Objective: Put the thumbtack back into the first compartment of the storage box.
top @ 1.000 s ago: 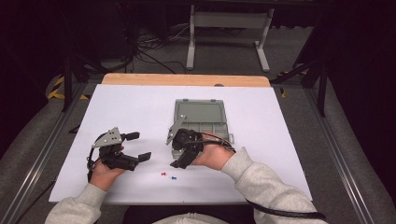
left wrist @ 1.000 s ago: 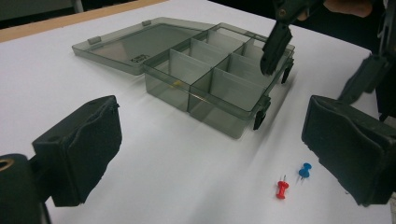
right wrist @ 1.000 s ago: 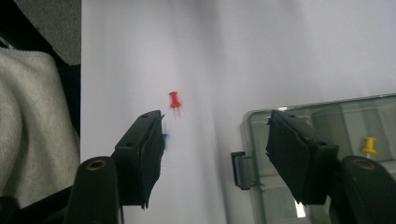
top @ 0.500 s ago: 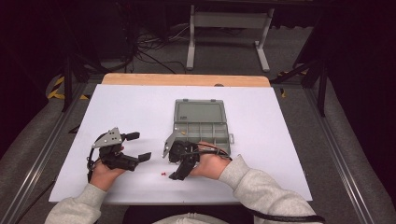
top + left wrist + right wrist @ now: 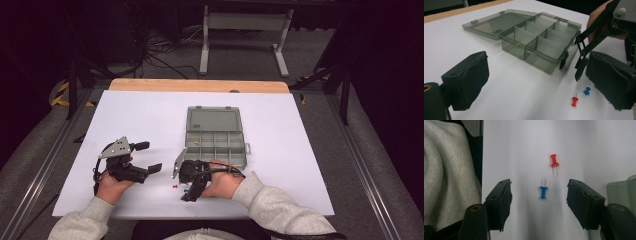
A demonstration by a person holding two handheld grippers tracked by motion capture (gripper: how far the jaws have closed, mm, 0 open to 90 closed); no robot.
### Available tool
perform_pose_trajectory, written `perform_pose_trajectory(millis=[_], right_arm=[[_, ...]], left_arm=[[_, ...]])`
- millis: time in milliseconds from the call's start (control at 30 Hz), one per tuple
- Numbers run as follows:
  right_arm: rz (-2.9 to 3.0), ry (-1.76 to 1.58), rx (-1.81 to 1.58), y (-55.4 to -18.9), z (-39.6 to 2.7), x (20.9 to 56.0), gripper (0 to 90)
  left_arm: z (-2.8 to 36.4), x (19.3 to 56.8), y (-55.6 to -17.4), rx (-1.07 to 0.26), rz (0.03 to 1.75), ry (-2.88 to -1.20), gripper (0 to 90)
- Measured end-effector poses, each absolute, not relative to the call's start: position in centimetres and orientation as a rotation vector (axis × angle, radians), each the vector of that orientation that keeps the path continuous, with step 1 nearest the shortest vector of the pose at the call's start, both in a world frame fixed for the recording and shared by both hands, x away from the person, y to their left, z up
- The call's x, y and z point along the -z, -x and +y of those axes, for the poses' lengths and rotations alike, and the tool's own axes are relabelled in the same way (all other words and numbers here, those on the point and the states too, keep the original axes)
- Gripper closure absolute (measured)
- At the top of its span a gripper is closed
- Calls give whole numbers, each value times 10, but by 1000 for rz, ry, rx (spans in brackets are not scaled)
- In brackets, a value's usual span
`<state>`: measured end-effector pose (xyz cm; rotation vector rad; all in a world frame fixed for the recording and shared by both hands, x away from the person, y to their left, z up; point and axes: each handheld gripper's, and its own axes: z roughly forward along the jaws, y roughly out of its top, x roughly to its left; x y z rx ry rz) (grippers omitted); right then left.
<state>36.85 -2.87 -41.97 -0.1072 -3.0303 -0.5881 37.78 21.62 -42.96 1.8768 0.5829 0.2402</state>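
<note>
White table sheet, wooden far edge, dark room, grey floor

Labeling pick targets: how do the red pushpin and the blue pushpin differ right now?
Colour: the red pushpin is red, the blue pushpin blue. Place: in the right gripper view the blue pushpin lies between the open jaws of the right gripper; the red pushpin lies farther out, beyond them. Pose: their needles point opposite ways, toward each other. Shared: same shape, both lying flat on the white table, apart.
</note>
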Motion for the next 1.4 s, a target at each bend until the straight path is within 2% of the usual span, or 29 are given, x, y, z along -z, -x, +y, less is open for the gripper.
perform_pose_trajectory(millis=[567,1033,1400], right_arm=[[-3017,93,547,-365,-23,431,406],[-3079,68,532,-367,-20,429,642],[-3116,70,518,-368,-19,429,780]], left_arm=[[216,430,-378,-240,582,-1879,56],[216,430,-378,-236,580,-1883,56],[216,430,-378,-237,580,-1883,57]])
